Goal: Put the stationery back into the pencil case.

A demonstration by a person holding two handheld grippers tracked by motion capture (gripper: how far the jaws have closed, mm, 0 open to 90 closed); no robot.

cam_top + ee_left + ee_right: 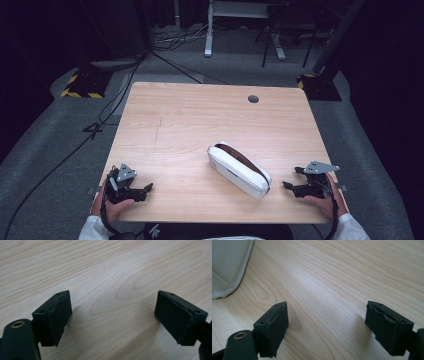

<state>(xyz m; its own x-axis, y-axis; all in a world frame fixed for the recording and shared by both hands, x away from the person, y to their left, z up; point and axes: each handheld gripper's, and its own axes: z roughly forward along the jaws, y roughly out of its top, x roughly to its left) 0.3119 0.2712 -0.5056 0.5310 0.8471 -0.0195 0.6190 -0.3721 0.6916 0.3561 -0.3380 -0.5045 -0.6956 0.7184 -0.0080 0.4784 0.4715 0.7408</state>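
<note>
While both spread wide, left tool [112,315] and right tool [325,327] hold nothing.

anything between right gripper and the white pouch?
Nothing: bare wood separates the open right gripper from the white pouch in the high view; the right gripper view agrees.

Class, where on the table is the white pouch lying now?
In the high view, the white pouch lies right of centre near the table's front edge, closer to the right hand-held gripper.

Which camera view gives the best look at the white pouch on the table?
The high view: the whole white pouch lies diagonally between both grippers, its top open. The right gripper view catches one rounded corner beyond its open jaws. The left gripper view looks at bare table.
</note>
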